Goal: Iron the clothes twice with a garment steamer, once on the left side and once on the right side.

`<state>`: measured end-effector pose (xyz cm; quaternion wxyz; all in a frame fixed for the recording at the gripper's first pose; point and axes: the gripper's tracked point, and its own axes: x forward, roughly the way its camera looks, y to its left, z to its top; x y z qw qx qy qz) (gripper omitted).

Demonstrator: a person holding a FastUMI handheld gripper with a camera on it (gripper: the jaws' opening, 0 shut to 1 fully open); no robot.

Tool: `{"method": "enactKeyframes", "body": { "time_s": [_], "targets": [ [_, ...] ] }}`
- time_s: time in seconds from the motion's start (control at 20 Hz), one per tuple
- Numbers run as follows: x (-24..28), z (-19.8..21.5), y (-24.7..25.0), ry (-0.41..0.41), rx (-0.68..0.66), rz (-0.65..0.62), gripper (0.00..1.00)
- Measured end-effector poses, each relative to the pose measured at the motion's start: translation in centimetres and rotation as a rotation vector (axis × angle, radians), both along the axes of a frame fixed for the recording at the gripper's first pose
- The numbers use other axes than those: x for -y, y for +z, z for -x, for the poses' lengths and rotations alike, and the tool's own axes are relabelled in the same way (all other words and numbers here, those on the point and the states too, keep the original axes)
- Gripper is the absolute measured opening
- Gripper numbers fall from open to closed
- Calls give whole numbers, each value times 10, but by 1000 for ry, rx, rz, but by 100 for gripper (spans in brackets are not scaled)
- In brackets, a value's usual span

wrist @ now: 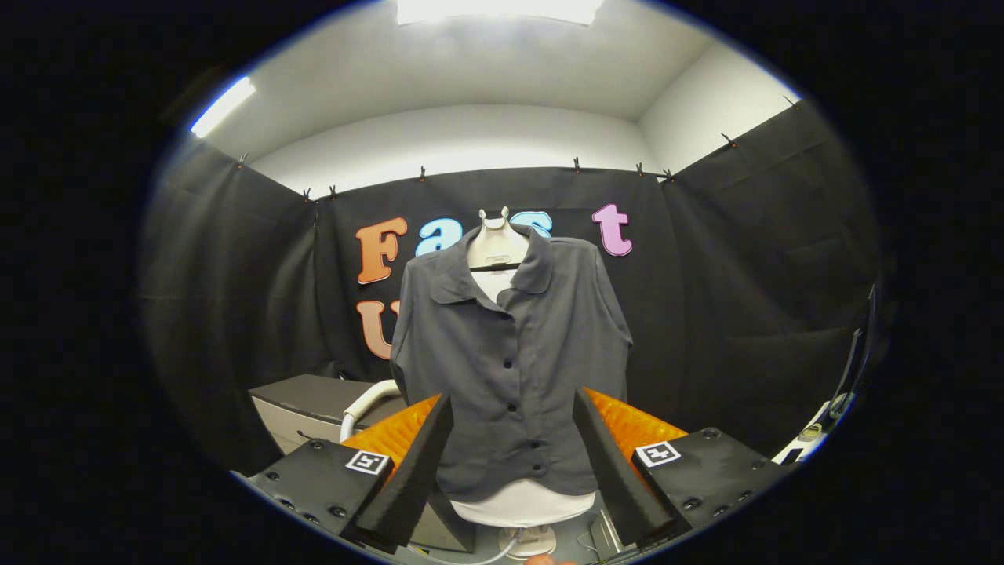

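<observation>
A dark grey shirt [510, 369] is hung on a white dress form [496, 243], buttoned down the front with the collar spread, so both front panels are presented flat and upright for steaming. The form is stood on a pale base [533, 541], low and near, with a thin cable seen beside it.

The hand-held gripper [514, 463] is held released: its two fingers are spread wide, nothing is gripped between them, and the shirt's lower front is framed in the gap, well beyond the tips. It is aimed square at the placket, so neither the left nor the right panel is favoured yet.

A white curved handle or hose [362, 408] is seen to the left, just past the left finger, beside a grey box [314, 400]. It is judged likely to belong to the steamer, though the body is hidden and this cannot be confirmed.

The task is judged not yet begun: the steamer is not in the gripper, and it must be taken up before either pass is made.
</observation>
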<state>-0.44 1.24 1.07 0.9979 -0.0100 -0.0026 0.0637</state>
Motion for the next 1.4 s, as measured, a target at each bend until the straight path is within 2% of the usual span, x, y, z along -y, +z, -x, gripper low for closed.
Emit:
{"method": "enactKeyframes", "body": {
  "time_s": [0.25,0.4,0.7,0.8,1.1,1.4],
  "targets": [
    [-10,-1,9,-18,9,-12,98],
    [-18,-3,16,-59,24,-1,98],
    [-71,-2,21,-72,8,-25,98],
    [-98,-8,28,-71,10,-29,98],
    [-202,-40,37,18,-61,-31,98],
    [-311,-108,29,93,-213,8,98]
  ]
}}
